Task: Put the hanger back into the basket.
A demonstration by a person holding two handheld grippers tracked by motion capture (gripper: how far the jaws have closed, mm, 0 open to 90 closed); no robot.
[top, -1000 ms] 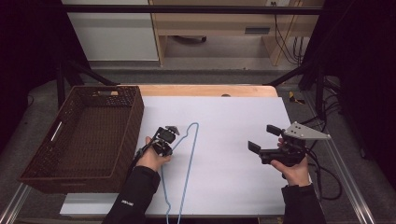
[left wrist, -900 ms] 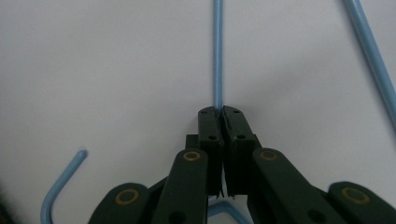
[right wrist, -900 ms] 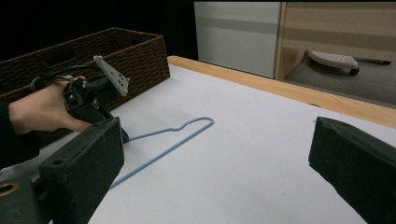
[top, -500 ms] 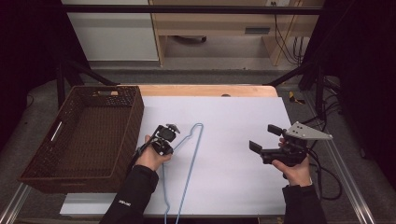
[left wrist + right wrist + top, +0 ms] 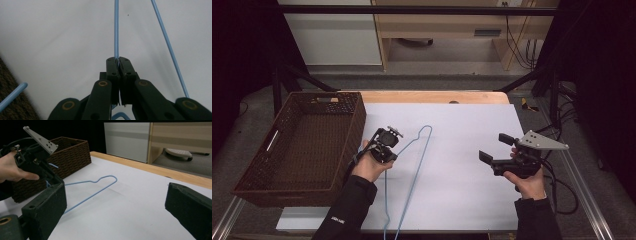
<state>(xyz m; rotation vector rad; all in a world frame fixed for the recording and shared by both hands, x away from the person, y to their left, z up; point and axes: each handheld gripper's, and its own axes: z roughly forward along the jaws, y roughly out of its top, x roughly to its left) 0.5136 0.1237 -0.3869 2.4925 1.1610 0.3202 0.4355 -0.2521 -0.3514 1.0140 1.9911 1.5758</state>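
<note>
A light blue wire hanger (image 5: pixel 418 155) lies along the white table (image 5: pixel 462 125), its hook end (image 5: pixel 428 128) pointing away from me. My left gripper (image 5: pixel 385 149) is beside the basket, shut on one wire of the hanger (image 5: pixel 116 30), which runs straight out from the closed jaws. A second hanger wire (image 5: pixel 170 47) slants off to the right. My right gripper (image 5: pixel 494 148) hovers open at the table's right, well clear of the hanger. In the right gripper view its pads (image 5: pixel 47 203) are wide apart, with the hanger (image 5: pixel 100 187) and the left gripper (image 5: pixel 37 162) beyond.
A dark brown wicker basket (image 5: pixel 252 175) stands at the table's left edge, close to my left hand. A wooden strip (image 5: pixel 437 97) borders the far side of the table. Behind it are a white cabinet (image 5: pixel 332 35) and a wooden shelf unit (image 5: pixel 447 30).
The hanger's hook end has swung a little to the right and away while the left gripper keeps hold of it. The right gripper has barely moved.
</note>
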